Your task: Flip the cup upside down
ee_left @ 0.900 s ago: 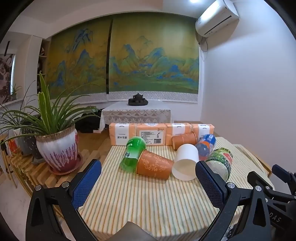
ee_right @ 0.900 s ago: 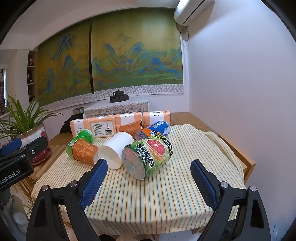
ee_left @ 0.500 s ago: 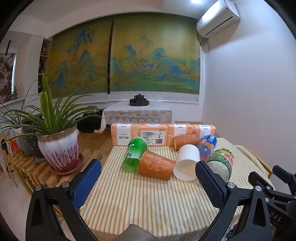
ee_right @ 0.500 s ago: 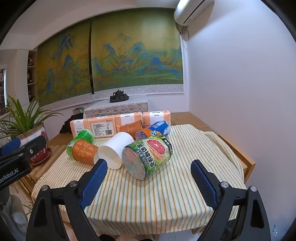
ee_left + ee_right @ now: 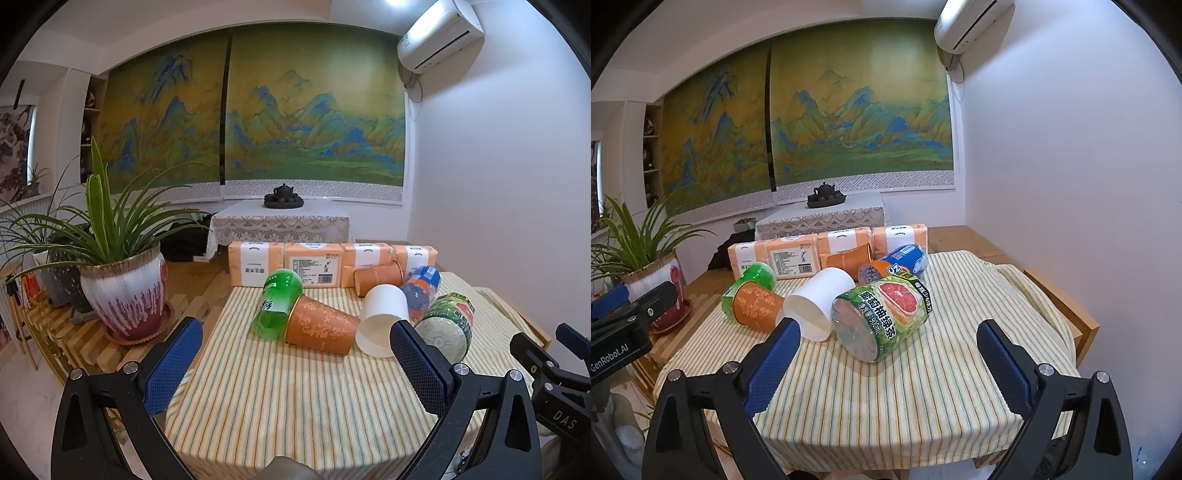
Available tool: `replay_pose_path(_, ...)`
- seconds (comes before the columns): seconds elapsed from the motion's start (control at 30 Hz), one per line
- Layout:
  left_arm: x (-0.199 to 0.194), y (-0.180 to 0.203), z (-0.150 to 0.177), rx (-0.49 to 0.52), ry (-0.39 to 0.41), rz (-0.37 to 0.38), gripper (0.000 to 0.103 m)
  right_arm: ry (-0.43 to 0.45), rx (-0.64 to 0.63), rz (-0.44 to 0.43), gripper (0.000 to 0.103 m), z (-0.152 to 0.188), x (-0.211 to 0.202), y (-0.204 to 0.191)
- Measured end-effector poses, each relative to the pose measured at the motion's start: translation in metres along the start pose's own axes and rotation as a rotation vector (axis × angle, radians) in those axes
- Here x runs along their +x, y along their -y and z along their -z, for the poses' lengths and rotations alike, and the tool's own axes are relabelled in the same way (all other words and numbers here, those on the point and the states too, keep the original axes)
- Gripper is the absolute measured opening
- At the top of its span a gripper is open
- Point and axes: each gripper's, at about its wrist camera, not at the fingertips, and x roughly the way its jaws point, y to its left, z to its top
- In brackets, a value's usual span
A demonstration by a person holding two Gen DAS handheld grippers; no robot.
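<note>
Three cups lie on their sides on the striped tablecloth [image 5: 280, 398]. A white paper cup [image 5: 382, 320] [image 5: 818, 302] has its mouth facing me. An orange patterned cup [image 5: 319, 329] [image 5: 757, 304] lies left of it, and another orange cup [image 5: 378, 276] [image 5: 847, 260] lies further back against the packs. My left gripper [image 5: 295, 362] is open, short of the cups, with nothing between its blue pads. My right gripper [image 5: 888, 358] is also open and empty, in front of a grapefruit-tea bottle.
A green bottle [image 5: 276, 302], a blue-orange bottle [image 5: 421, 291] and the grapefruit-tea bottle [image 5: 882, 317] lie among the cups. Orange tissue packs [image 5: 317, 264] line the table's back. A potted plant [image 5: 122, 291] stands left on a slatted bench. A white wall is at right.
The left wrist view has shifted slightly, the scene sliding a little to the right. Nothing on the table has moved and both grippers stay open.
</note>
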Motion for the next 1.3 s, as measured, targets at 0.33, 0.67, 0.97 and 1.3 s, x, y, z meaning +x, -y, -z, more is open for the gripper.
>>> replay_pose_path(0.33, 0.0006, 0.0007, -0.0005, 0.000, -0.001, 0.002, 0.103, 0.007, 0.009, 0.005, 0.097, -0.0009, -0.0014, 0.0023)
replay_pose_path(0.67, -0.0002, 0.0008, -0.0020, 0.001, 0.008, 0.001, 0.103, 0.015, 0.011, 0.005, 0.098, -0.0023, -0.0028, 0.0019)
replay_pose_path(0.97, -0.0011, 0.0011, -0.0026, 0.003, 0.013, 0.003, 0.103, 0.015, 0.012, 0.006, 0.098, -0.0027, -0.0024, 0.0018)
replay_pose_path(1.3, 0.0000, 0.0038, -0.0035, 0.004, 0.011, 0.007, 0.103, 0.013, 0.018, 0.008, 0.098, -0.0041, -0.0016, 0.0009)
